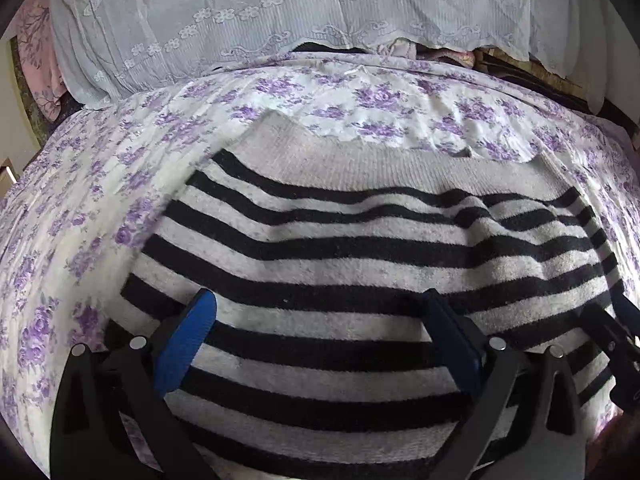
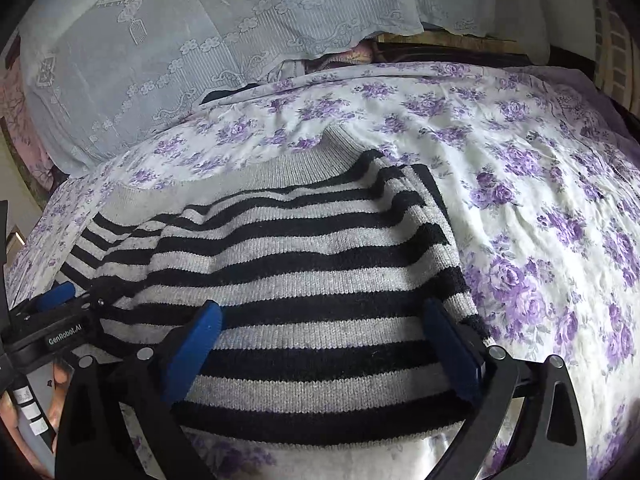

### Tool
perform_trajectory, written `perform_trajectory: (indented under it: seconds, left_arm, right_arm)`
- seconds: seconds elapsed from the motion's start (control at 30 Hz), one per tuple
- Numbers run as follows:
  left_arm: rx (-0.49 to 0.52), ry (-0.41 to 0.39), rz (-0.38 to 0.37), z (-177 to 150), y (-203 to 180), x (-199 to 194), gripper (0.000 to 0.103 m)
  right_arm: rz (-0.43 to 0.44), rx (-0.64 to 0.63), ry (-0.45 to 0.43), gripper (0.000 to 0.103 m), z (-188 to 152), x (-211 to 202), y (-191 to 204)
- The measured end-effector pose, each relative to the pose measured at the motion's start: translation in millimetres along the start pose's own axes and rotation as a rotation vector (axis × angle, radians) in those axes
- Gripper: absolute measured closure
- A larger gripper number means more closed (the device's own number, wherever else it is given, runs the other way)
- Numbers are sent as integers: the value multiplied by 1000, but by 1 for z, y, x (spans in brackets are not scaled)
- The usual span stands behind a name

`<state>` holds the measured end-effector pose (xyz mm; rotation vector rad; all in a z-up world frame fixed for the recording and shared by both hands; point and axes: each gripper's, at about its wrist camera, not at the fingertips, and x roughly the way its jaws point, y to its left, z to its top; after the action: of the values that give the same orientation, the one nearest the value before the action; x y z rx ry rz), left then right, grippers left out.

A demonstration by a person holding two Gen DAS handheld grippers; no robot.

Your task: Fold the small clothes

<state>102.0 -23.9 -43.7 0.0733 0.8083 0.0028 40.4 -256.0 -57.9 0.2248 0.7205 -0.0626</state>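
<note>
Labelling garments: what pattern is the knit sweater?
Black-and-grey horizontal stripes on the knit sweater; clearest in right wrist view.

Purple-floral bedsheet (image 2: 540, 200), white lace cover (image 1: 280, 12)

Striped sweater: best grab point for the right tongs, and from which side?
Likely the near right corner of the striped sweater, where its near edge and right side edge meet by the right tongs. There the knit ends on the floral sheet, so one finger can slide under from the right. The middle lies flat with no free edge. The tongs are open.
</note>
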Motion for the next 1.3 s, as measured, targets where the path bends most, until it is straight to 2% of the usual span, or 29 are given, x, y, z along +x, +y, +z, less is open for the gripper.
perform_trajectory:
  seconds: [0.1, 0.17, 0.27, 0.33, 0.43, 0.5, 0.53, 0.6, 0.7, 0.73, 0.8, 0.83, 0.9, 0.97, 1.03, 1.1, 1.2, 1.3]
  left_arm:
    - [-32, -10, -11, 14, 15, -6, 4]
    - [-55, -28, -11, 27, 26, -7, 4]
    - [-89, -30, 0, 44, 37, 2, 4]
    - [-109, -11, 6, 51, 43, 16, 4]
    - [-142, 47, 26, 54, 55, 44, 4]
    - [-170, 109, 21, 54, 63, 61, 4]
    - [-182, 152, 15, 53, 67, 71, 4]
    - [-203, 171, 2, 50, 70, 79, 4]
    - [-177, 149, 50, 50, 64, 68, 5]
    - [-164, 124, 67, 49, 59, 58, 5]
    - [-115, 58, 45, 51, 45, 37, 4]
    - [-74, 31, 55, 51, 34, 29, 4]
    - [17, 12, 100, 49, 12, 24, 4]
    - [82, 32, 140, 40, -5, 32, 4]
    - [103, 9, 195, 31, -13, 39, 4]
    - [120, -15, 223, 29, -17, 37, 4]
    - [100, -17, 202, 30, -12, 32, 4]
    - [17, -36, 82, 33, -1, 16, 5]
  right_arm:
    - [62, 80, -84, 4, 4, -19, -13]
    - [96, 139, -143, 9, 18, -30, -17]
    - [162, 139, -117, 22, 51, -20, -8]
    - [154, 125, -101, 38, 69, -2, 0]
    - [105, 150, -60, 44, 82, 34, -5]
    - [65, 194, 13, 46, 78, 66, -20]
    - [94, 231, 34, 48, 75, 75, -29]
    - [127, 259, 26, 48, 78, 70, -34]
    - [86, 225, -31, 46, 71, 55, -24]
    - [88, 189, -54, 46, 72, 47, -15]
    - [110, 99, -102, 45, 73, 30, 7]
    - [108, 54, -114, 39, 72, 23, 19]
    - [91, -29, -103, 32, 68, 21, 42]
    - [56, -104, -60, 31, 57, 35, 59]
    - [-11, -196, 65, 22, 43, 65, 72]
    - [-23, -206, 51, 21, 44, 61, 74]
    - [-8, -193, 46, 20, 43, 62, 70]
    - [7, -181, 23, 20, 43, 58, 66]
